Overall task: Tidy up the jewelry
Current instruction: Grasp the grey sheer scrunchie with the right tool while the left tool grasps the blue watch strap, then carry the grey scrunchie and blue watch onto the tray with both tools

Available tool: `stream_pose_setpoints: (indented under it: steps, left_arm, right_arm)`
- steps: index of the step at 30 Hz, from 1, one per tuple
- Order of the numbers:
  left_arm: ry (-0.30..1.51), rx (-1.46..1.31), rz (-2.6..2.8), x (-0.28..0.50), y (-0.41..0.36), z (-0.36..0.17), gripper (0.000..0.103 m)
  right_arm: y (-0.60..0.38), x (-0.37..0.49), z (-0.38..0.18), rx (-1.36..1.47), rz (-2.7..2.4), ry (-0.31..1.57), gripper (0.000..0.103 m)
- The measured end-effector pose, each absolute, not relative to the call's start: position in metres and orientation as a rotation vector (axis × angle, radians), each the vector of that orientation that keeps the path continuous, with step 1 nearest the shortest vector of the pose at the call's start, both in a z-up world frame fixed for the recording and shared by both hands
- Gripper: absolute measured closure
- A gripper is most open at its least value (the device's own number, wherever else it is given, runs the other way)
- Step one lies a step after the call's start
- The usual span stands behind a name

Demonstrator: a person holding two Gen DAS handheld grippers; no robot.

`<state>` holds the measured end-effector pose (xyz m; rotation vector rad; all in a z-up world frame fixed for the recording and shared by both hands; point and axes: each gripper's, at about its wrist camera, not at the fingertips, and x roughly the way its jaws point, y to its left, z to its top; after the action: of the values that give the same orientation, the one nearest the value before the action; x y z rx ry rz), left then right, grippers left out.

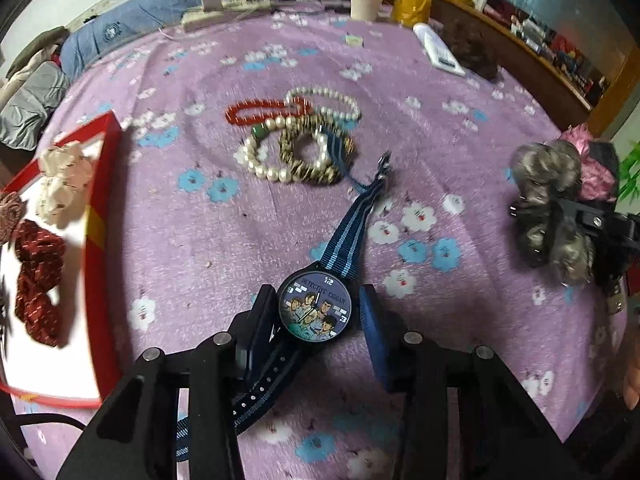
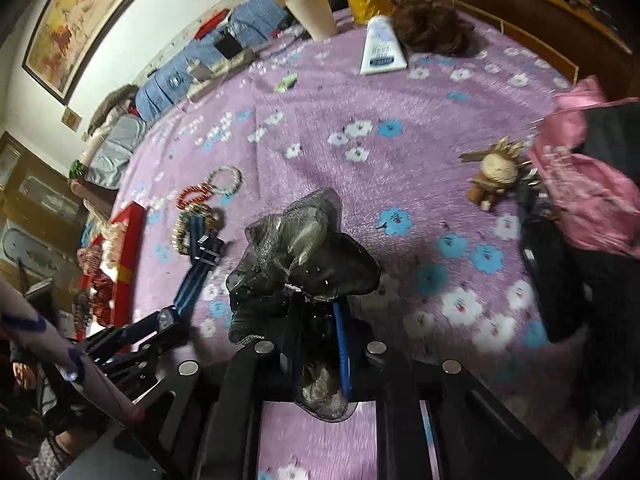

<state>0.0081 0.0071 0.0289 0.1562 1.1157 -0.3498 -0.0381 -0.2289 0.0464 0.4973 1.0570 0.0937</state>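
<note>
Two grippers are at work over a purple flowered bedspread [image 1: 460,128]. The left gripper [image 1: 320,312] has its fingers apart on either side of a cartoon-faced watch [image 1: 315,307]; the left finger looks to touch the case while the blue right pad stands just clear of it, so nothing is clamped yet. The watch lies face up on the bed, one striped strap running away toward a heap of bracelets [image 1: 296,140] and the other trailing back under the fingers.

The right gripper [image 2: 318,320] has its fingers closed on a grey gauzy scrunchie [image 2: 304,248], which puffs out above and below them and seems lifted off the bedspread.

A red box [image 1: 102,216] sits at the left edge of the bed, already holding a cream scrunchie and a dark red one.

The step in hand, as I judge it, is taking the watch. To do it well, centre the round case between the pads before closing, since a round hard case can squirt out sideways if pinched off-centre. Close gently on the rim, not the glass. Lift straight up and slowly, because the far strap end lies close to the bracelets and could drag them along. The loose straps will dangle, so carry it high enough to clear the box wall
</note>
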Motion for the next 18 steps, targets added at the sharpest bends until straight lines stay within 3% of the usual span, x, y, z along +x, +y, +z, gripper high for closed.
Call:
stream_pose_setpoints:
  steps: [18]
  left_arm:
    - [0.869, -0.031, -0.388, -0.047, 0.024, 0.153, 0.062]
  right_arm:
    - [-0.245, -0.138, 0.139, 0.463, 0.015, 0.914, 0.089]
